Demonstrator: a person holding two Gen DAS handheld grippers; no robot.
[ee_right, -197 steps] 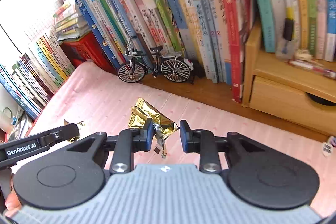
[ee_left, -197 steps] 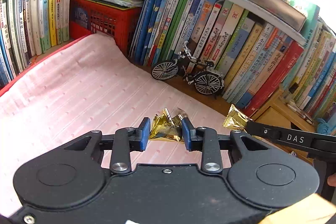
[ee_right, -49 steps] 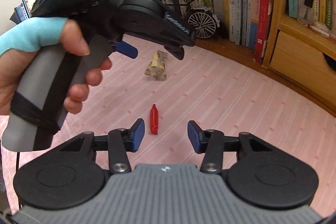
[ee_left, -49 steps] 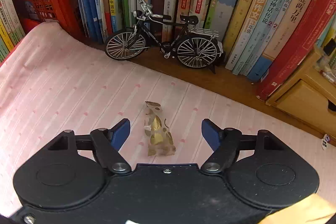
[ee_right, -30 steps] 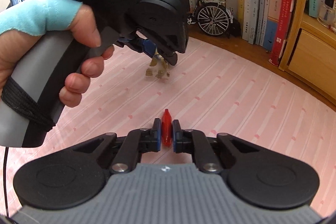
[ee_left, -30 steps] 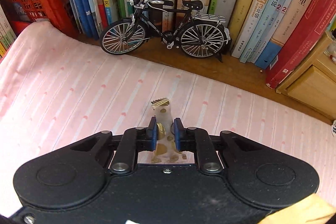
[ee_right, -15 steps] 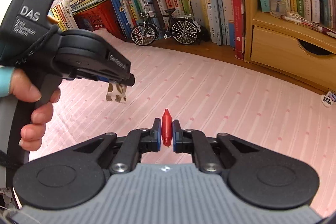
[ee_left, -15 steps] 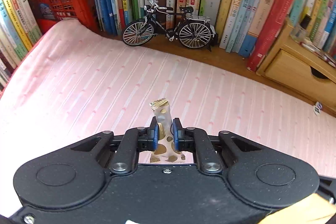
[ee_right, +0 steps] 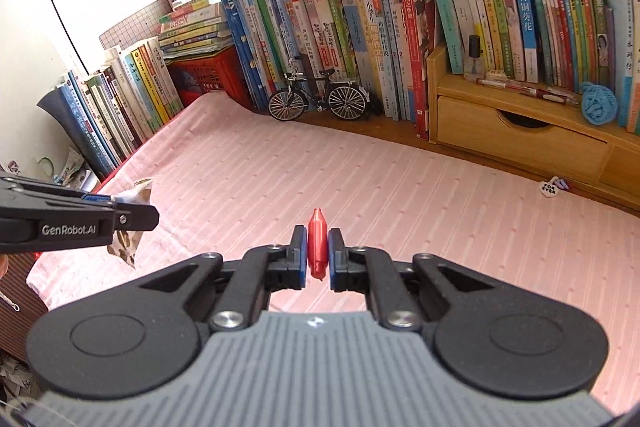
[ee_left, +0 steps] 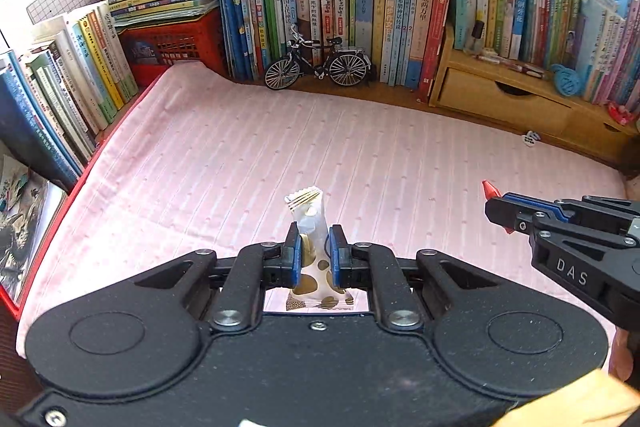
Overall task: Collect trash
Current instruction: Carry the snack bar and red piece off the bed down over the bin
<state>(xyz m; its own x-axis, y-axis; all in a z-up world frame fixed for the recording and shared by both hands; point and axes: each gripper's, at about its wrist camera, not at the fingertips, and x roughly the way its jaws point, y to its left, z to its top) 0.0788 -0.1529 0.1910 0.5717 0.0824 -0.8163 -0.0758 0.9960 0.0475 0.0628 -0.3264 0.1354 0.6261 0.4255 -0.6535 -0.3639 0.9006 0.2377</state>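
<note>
My left gripper point(ee_left: 315, 255) pinched tight on a white gold-spotted wrapper point(ee_left: 310, 227) standing up between its fingers, my right gripper point(ee_right: 318, 255) clamped on a small red wrapper point(ee_right: 317, 245) upright between its pads, pink cloth point(ee_left: 240, 155) below both.

Spotted wrapper point(ee_left: 309, 227), red packet point(ee_right: 317, 247) — perhaps upright

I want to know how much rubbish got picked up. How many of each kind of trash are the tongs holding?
Spotted snack wrapper, in the left tongs: 1
Small red wrapper, in the right tongs: 1
Total: 2
</note>
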